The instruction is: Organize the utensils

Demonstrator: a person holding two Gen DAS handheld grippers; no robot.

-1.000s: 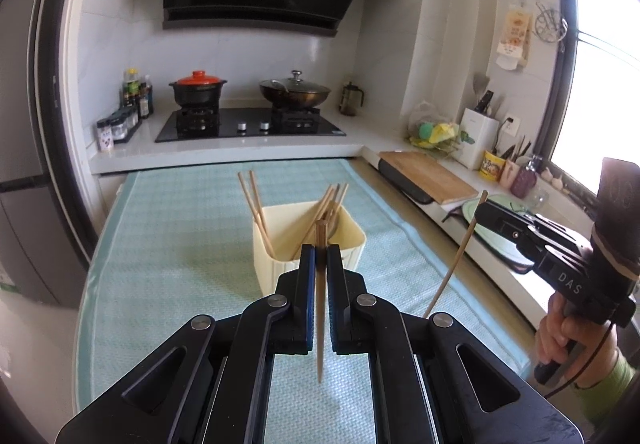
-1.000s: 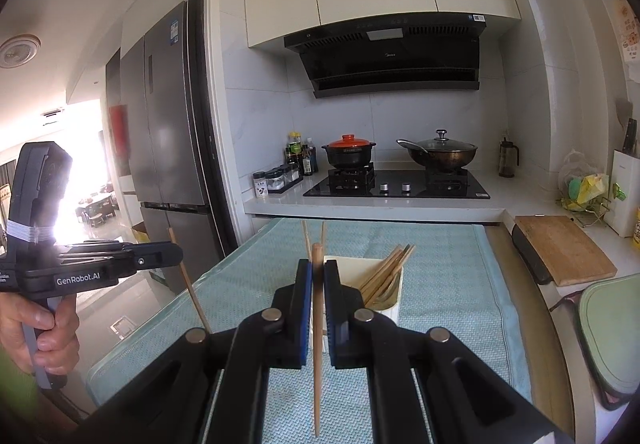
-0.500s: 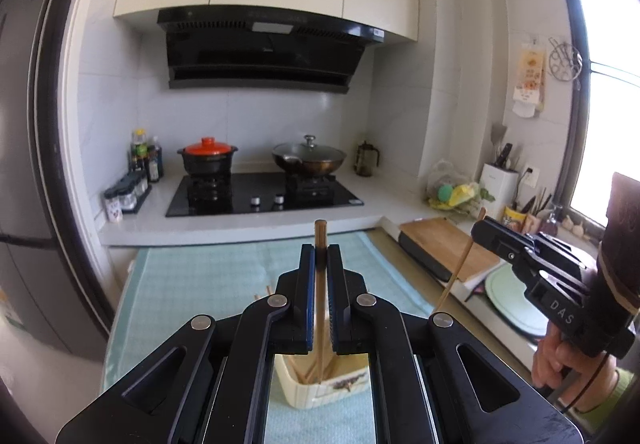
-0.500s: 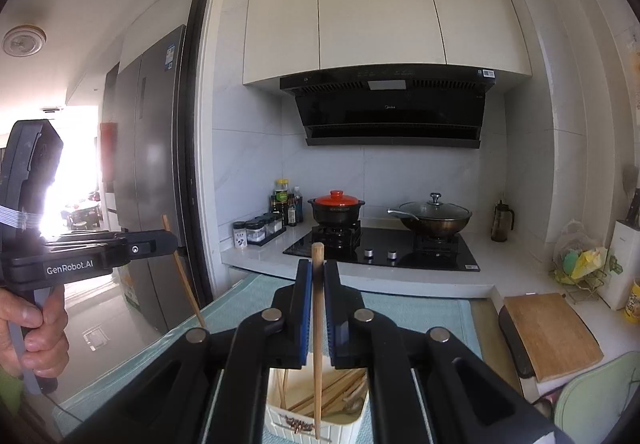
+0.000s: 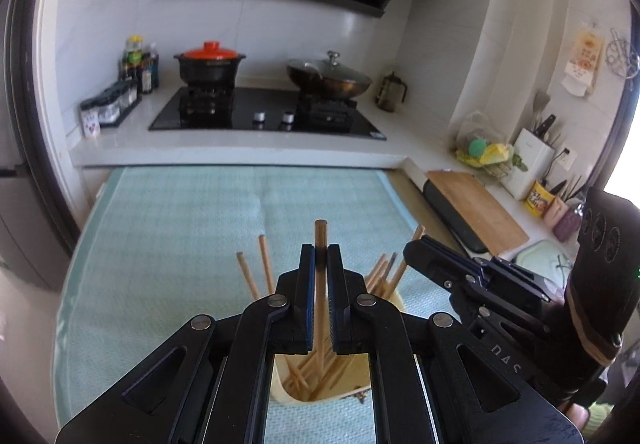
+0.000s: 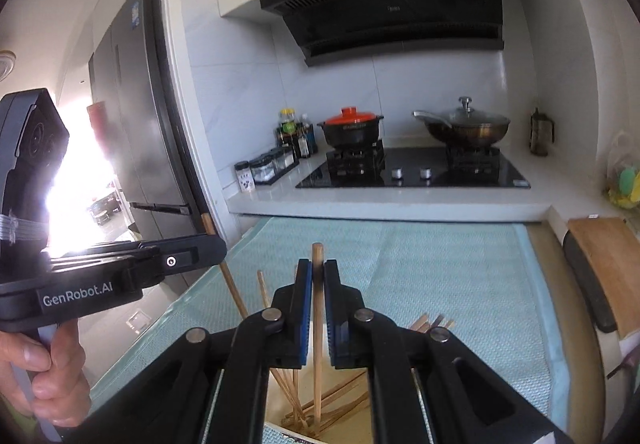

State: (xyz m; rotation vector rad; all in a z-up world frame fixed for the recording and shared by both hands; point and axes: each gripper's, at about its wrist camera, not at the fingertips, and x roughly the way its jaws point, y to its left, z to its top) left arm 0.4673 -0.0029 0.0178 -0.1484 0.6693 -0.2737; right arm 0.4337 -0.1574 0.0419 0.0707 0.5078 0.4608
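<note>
Two grippers, each holding one chopstick upright above the cream holder

Teal mat [image 5: 180, 228] ahead; cream holder [image 5: 288, 390] beneath left gripper [image 5: 320, 264], clamped on its chopstick [image 5: 320, 236]; right gripper [image 6: 318, 276] clamped on its own chopstick [image 6: 317, 256], its lower end among the sticks below.

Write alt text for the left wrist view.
The left gripper is shut on an upright wooden chopstick above a cream holder of chopsticks on a teal mat. The right gripper, at right, holds another chopstick. A stove stands behind.
</note>
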